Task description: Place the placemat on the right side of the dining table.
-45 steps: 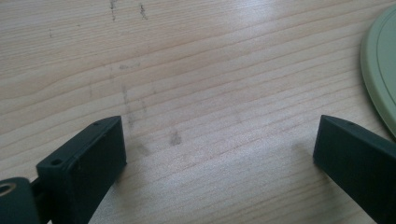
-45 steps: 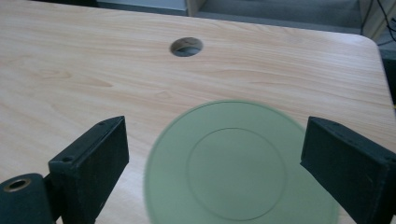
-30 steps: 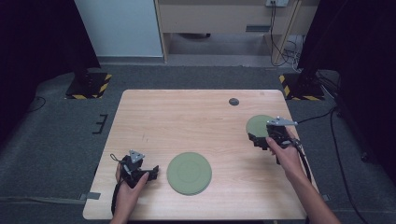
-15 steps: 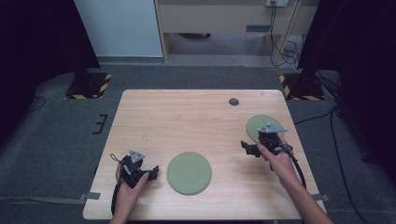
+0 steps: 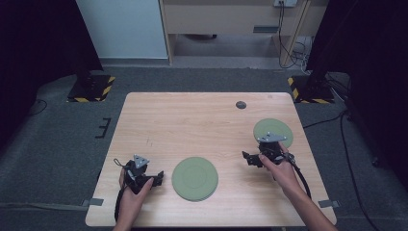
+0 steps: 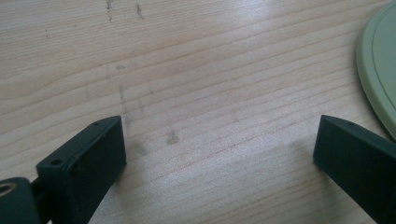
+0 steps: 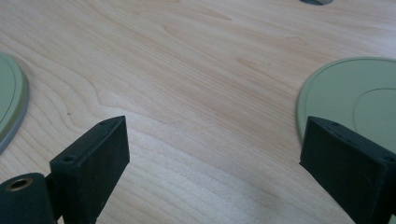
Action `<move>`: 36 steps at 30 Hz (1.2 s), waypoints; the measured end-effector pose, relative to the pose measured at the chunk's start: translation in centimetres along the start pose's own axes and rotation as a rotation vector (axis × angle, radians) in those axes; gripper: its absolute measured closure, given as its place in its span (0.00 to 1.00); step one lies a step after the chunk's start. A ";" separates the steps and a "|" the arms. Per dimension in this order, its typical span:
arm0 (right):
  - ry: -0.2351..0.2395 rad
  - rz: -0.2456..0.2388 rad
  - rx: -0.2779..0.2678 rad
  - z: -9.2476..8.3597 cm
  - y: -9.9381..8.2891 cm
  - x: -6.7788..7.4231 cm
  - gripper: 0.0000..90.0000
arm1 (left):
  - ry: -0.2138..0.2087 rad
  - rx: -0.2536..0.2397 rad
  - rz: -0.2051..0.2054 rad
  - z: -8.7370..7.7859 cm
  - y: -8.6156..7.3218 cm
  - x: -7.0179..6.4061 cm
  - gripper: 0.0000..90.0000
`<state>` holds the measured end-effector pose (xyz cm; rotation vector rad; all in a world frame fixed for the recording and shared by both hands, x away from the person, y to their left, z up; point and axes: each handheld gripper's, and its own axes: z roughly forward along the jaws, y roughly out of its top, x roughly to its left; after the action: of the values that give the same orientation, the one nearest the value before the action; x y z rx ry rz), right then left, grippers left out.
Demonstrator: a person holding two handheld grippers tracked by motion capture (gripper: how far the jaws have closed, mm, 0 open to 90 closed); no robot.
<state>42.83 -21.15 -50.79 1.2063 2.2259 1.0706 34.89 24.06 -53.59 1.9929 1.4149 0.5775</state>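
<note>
A: What sits in the middle of the room?

B: A light wooden desk [image 5: 192, 120] with a small dark round grommet [image 5: 241, 105] near its far edge, toward 1 o'clock.

A: And the floor?

B: Grey carpet [image 5: 57, 144] all round. Two black bases with yellow-and-black hazard stripes stand on it, one at 10 o'clock [image 5: 91, 88], one at 2 o'clock [image 5: 308, 89]. Strips of grey tape [image 5: 95, 201] lie by the desk's near corners.

A: What is behind?

B: At 12 o'clock, a pale blue-white panel [image 5: 122, 29] and beside it a wooden cabinet [image 5: 226, 17] with cables [image 5: 288, 45] hanging at its right. Dark curtains [image 5: 375, 57] close off both sides.
</note>
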 end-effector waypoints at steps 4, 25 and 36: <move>0.014 -0.007 0.012 0.3 -0.3 0.4 0.09 | -0.001 0.000 0.001 0.0 0.0 0.0 0.02; 0.052 -0.042 0.058 1.2 -1.1 1.6 0.09 | -0.004 0.000 0.005 0.0 0.0 0.0 0.02; 0.087 -0.057 0.071 1.5 -1.2 2.4 0.09 | -0.005 0.000 0.006 0.0 0.0 -0.1 0.02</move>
<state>41.82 -18.95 -52.59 1.1380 2.3682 1.0487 34.85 24.01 -53.60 1.9978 1.4063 0.5743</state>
